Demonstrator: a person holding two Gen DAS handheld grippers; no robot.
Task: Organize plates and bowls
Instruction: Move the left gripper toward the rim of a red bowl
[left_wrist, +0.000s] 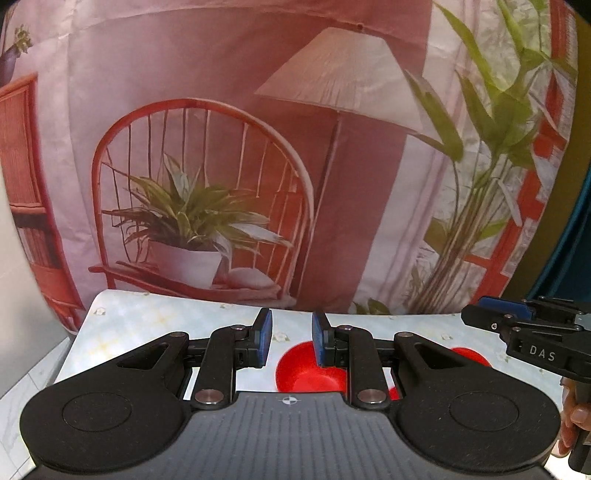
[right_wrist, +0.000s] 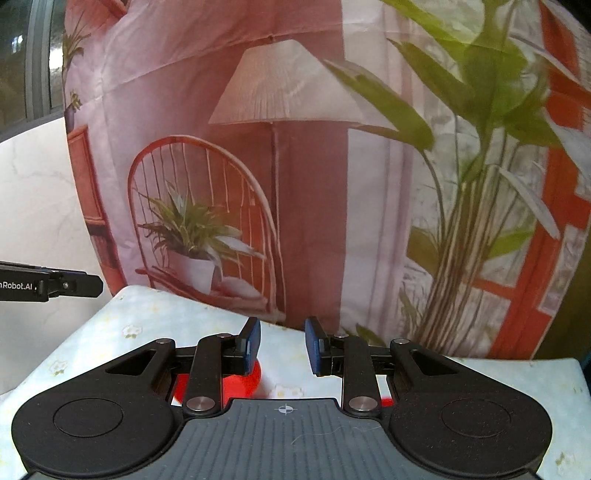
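A red bowl (left_wrist: 306, 373) sits on the table below my left gripper (left_wrist: 291, 339), which is open and empty above it. A second red dish (left_wrist: 476, 356) shows to its right, mostly hidden by the gripper body. My right gripper (right_wrist: 282, 345) is open and empty above the table; it also shows in the left wrist view (left_wrist: 498, 314) at the right edge. In the right wrist view a red dish (right_wrist: 240, 380) lies under the left finger, and a sliver of another red dish (right_wrist: 386, 401) peeks out at the right. The left gripper's tip (right_wrist: 74, 286) shows at the left.
The table (right_wrist: 110, 339) wears a pale floral cloth. Behind it hangs a printed backdrop (left_wrist: 221, 147) of a chair, lamp and plants. The table's left edge (left_wrist: 74, 350) drops to a tiled floor (left_wrist: 22, 391).
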